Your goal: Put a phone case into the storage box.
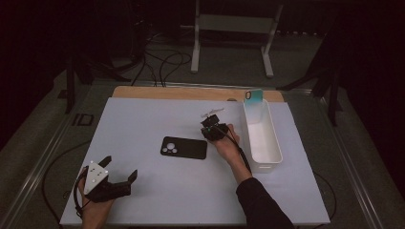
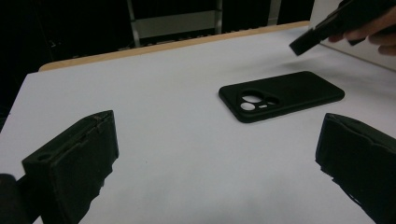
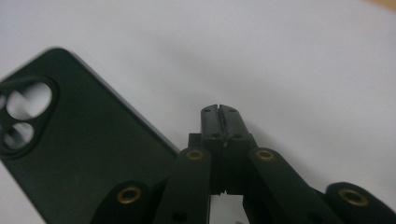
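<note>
One black phone case (image 1: 184, 147) lies flat, camera cutouts up, near the middle of the bench (image 1: 143, 119), and one white oblong bin (image 1: 260, 136) stands at the right side with a teal phone case (image 1: 253, 96) leaning upright at its far end. Two grippers are out: the left gripper (image 1: 119, 168) rests near the front left corner, its fingers (image 2: 77, 163) spread wide around nothing, while the right gripper (image 3: 219, 122) hovers just beside the black case's right end, fingers pressed together and empty. The bench is a white sheet over a wooden board, in a dark room with cables on the floor and a white frame behind

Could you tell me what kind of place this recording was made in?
Probably a lab recording bench: a white table in a dark room, cables on the floor, and a metal stand behind.
</note>
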